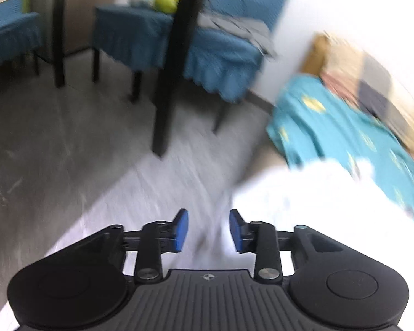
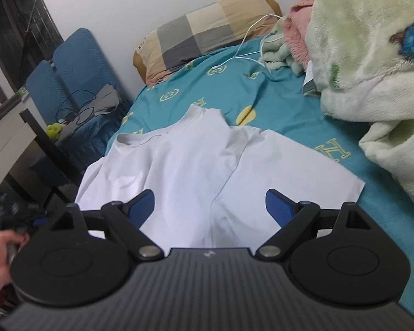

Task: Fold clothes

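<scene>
A white T-shirt (image 2: 196, 165) lies spread on the teal bedsheet (image 2: 276, 102), collar toward the pillow, its left side hanging over the bed edge. My right gripper (image 2: 209, 207) is wide open and empty, just above the shirt's lower middle. In the blurred left wrist view the shirt (image 1: 317, 201) shows at the right, at the bed's edge. My left gripper (image 1: 208, 230) is open and empty, beside the shirt's edge over the floor. My left hand and its gripper show at the lower left of the right wrist view (image 2: 2, 220).
A checked pillow (image 2: 201, 35) lies at the bed's head, with a white cable (image 2: 248, 47) and a fluffy green blanket (image 2: 372, 69) at the right. Blue-covered chairs (image 1: 220, 49) and a black table leg (image 1: 171, 82) stand left of the bed on grey floor (image 1: 69, 151).
</scene>
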Available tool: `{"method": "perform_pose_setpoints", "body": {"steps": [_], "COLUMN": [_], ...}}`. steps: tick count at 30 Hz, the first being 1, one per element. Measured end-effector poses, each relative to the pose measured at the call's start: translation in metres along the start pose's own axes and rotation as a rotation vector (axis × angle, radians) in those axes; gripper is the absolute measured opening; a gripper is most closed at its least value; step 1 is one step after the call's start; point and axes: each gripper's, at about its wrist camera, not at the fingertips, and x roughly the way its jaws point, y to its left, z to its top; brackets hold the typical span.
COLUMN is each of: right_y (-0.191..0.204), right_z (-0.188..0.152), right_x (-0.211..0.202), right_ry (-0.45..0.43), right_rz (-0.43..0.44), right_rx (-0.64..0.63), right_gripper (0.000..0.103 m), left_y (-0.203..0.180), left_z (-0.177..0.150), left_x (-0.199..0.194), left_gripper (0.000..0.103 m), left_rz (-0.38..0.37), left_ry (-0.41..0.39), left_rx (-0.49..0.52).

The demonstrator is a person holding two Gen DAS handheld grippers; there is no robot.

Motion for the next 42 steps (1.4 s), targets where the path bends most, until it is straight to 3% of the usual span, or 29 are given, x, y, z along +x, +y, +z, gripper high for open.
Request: {"method": "perform_pose_setpoints", "body": {"steps": [4,9,11,13,17,19,21,28,32,33,34,38,42], "right_y": [0.003,0.001,-0.001,-0.003,-0.007,-0.012,-0.018,-0.050,-0.053,-0.052,-0.051,-0.048,-0.049], "right_z": [0.000,0.001,0.001,0.001,-0.003,-0.003,0.000,0.010,0.010,0.011,0.011,0.011,0.011], "right_x": [-0.011,-0.031,-0.041,-0.052,-0.074,-0.083,-0.089,-0.094,-0.090,-0.089,-0.088,-0.086,-0.088], "right_ry": [-0.016,-0.032,-0.039,-0.047,-0.062,-0.073,-0.085,-0.108,-0.100,-0.096,-0.092,-0.086,-0.089], "right_rz": [0.014,0.025,0.024,0.019,0.010,0.014,0.009,-0.024,-0.016,-0.012,-0.009,0.003,0.007], "right_rx": [-0.006,0.002,0.012,0.022,0.033,0.050,0.072,0.200,0.215,0.210,0.205,0.189,0.194], "right_gripper": [0.089,0.089,0.089,0.089,0.089,0.089,0.089,0.089,0.089,0.089,0.089,0.089,0.089], "left_y": [0.023,0.031,0.035,0.040,0.046,0.048,0.044,0.014,0.006,0.004,0.003,-0.002,-0.008], "left_z": [-0.049,-0.116,-0.134,-0.147,-0.163,-0.167,-0.172,-0.182,-0.184,-0.183,-0.183,-0.178,-0.172], "left_x": [-0.065,-0.122,-0.134,-0.142,-0.159,-0.160,-0.161,-0.183,-0.199,-0.203,-0.207,-0.232,-0.243], "left_gripper": [0.056,0.058,0.058,0.058,0.060,0.060,0.060,0.055,0.028,0.013,0.006,0.004,0.003], "left_rz": [-0.145,-0.202,-0.201,-0.190,-0.243,-0.225,-0.194,-0.211,-0.205,-0.200,-0.189,-0.153,-0.023], "left_ry": [0.180,0.441,0.511,0.587,0.699,0.751,0.784,0.827,0.844,0.847,0.849,0.844,0.871], "left_rx": [0.003,0.151,0.184,0.195,0.203,0.200,0.237,0.448,0.509,0.525,0.540,0.595,0.655]}}
